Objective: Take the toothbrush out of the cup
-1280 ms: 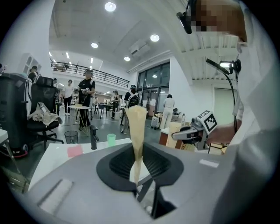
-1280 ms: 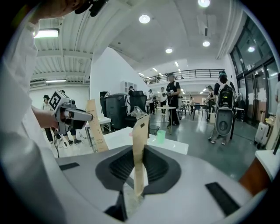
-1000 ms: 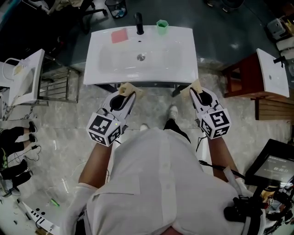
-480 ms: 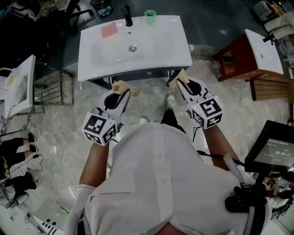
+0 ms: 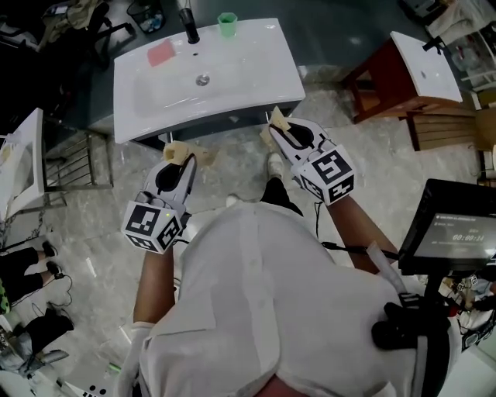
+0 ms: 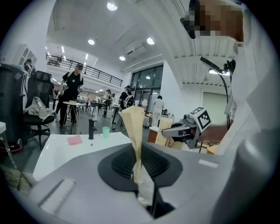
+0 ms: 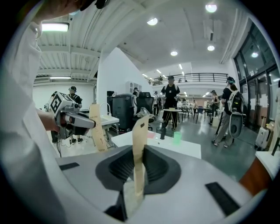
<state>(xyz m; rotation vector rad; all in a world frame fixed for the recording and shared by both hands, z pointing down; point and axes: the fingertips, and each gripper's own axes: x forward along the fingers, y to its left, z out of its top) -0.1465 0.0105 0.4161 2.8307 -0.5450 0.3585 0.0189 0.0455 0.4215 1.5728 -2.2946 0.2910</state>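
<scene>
The cup [image 5: 227, 23] I'm after is the small green one standing upright on the back rim of the white sink [image 5: 256, 74], just beside the black tap [image 5: 188, 29]. It is too small from here for me to make out a toothbrush in it. A flat pink piece [image 5: 161, 53] lies on the rim on the tap's other side, and the drain sits in the middle of the basin. Both my grippers are on the near side of the sink, well apart from the cup and touching nothing. The left gripper [image 5: 180, 151] hangs just in front of the sink's front edge, pointing towards the basin. Its jaws are closing, the tan pads are practically together along their length, and nothing stands between them. The right gripper [image 5: 276, 124] is near the sink's front right corner. Its pads are pressed into one narrow strip, and it is empty too. Each gripper carries its marker cube behind the jaws, above my forearms. Below the sink is pale marbled floor. Off to the right, a second white basin [image 5: 418, 62] rests on a red-brown stand, and a dark screen [image 5: 457, 233] sits at the right edge.
</scene>
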